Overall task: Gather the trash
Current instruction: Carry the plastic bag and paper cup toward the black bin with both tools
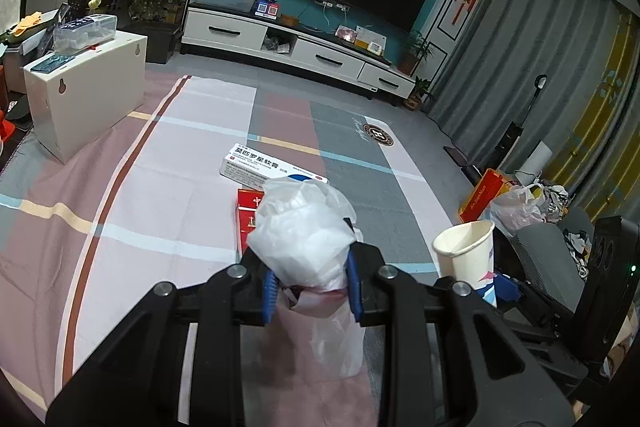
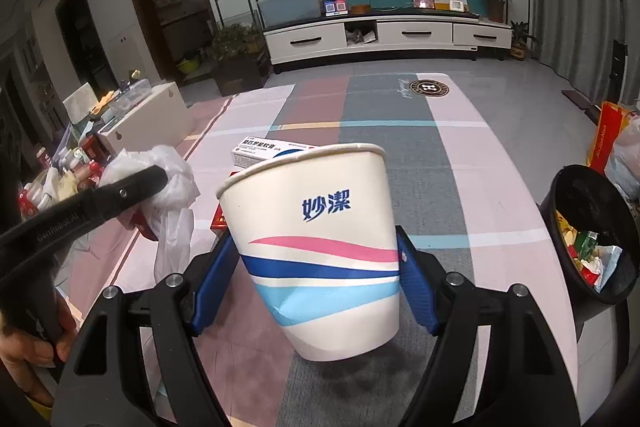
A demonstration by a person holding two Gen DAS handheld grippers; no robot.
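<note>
My left gripper (image 1: 312,287) is shut on a crumpled white plastic bag (image 1: 304,227), held above the patterned tablecloth (image 1: 160,187). It also shows in the right wrist view (image 2: 172,183), at the left. My right gripper (image 2: 316,279) is shut on a white paper cup (image 2: 320,247) with blue and pink stripes, tilted a little; the cup also shows in the left wrist view (image 1: 466,251). A white medicine box (image 1: 256,163) and a red box (image 1: 246,223) lie on the cloth beyond the bag. A black trash bin (image 2: 580,227) with several wrappers inside stands at the right.
A white cabinet box (image 1: 88,95) with clutter on top stands at the left table edge. A red paper bag (image 1: 480,195) and a filled plastic bag (image 1: 516,203) sit on the floor at the right. A TV stand (image 2: 384,35) is far behind.
</note>
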